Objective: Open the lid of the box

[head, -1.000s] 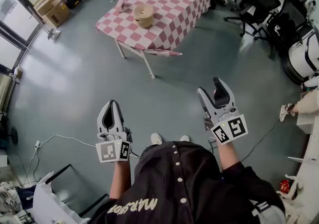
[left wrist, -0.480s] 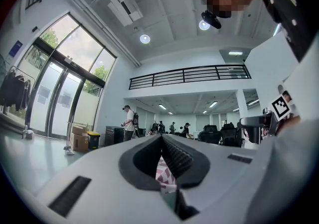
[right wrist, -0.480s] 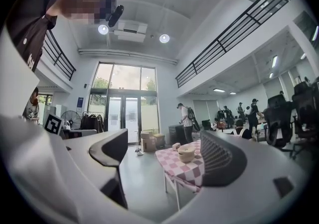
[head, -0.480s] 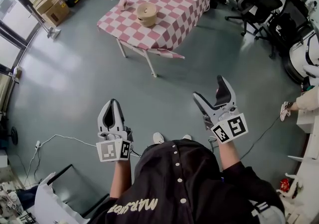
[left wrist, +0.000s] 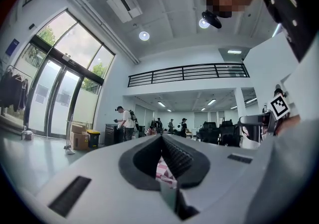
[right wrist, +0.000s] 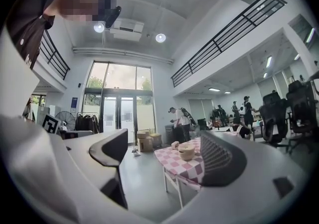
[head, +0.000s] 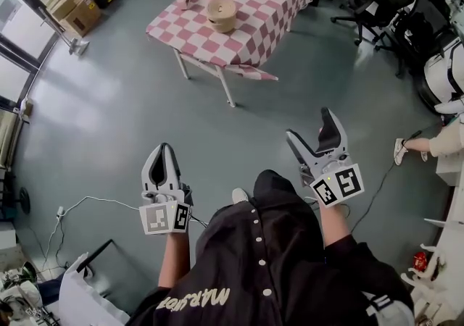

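Far ahead on the table (head: 255, 4) sits the box (head: 222, 16), its lid (head: 222, 6) seemingly on; left gripper (head: 165, 149) is pinched together, empty; right gripper (head: 310, 125) gapes wide, empty.

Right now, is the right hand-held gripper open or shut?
Open: the right hand-held gripper shows its jaws wide apart in its own view, with nothing between them.

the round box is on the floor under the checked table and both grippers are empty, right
Not quite. The head view shows the round box sitting on top of the checked table, not on the floor under it. The rest holds: the left gripper and the right gripper are both empty.
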`<action>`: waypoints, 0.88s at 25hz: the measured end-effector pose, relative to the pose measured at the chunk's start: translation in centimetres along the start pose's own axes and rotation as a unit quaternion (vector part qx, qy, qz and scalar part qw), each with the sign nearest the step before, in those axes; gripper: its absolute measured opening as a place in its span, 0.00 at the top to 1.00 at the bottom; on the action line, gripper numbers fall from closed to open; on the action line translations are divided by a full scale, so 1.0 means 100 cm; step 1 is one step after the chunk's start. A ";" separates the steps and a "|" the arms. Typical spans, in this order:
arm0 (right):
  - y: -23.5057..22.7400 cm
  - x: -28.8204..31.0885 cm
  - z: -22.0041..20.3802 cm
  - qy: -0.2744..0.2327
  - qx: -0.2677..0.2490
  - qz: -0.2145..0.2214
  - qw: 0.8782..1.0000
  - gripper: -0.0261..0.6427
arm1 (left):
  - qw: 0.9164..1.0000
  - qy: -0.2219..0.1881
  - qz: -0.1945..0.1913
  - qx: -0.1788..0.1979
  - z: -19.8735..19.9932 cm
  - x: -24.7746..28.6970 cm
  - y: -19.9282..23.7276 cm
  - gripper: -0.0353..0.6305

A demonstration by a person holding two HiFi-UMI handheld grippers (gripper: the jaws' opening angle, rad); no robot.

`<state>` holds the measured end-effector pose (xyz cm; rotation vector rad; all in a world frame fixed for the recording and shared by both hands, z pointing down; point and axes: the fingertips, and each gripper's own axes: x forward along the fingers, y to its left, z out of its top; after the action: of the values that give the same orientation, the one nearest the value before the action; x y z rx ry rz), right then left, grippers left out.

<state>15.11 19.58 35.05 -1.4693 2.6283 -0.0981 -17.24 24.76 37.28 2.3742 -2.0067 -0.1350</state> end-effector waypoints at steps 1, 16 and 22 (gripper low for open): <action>0.002 0.001 -0.003 0.003 0.001 -0.001 1.000 0.30 | 1.000 0.002 0.001 -0.002 -0.002 -0.001 0.003 0.93; -0.019 0.090 -0.025 0.013 0.008 0.013 1.000 0.31 | 0.999 0.016 0.028 -0.009 -0.019 0.061 0.043 0.93; -0.047 0.150 -0.020 0.004 0.008 0.019 1.000 0.31 | 1.000 0.002 0.024 0.001 -0.006 0.125 0.053 0.93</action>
<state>11.04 4.33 36.36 -1.4163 2.6551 -0.1203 -20.34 11.54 37.68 2.3234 -2.0613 -0.1276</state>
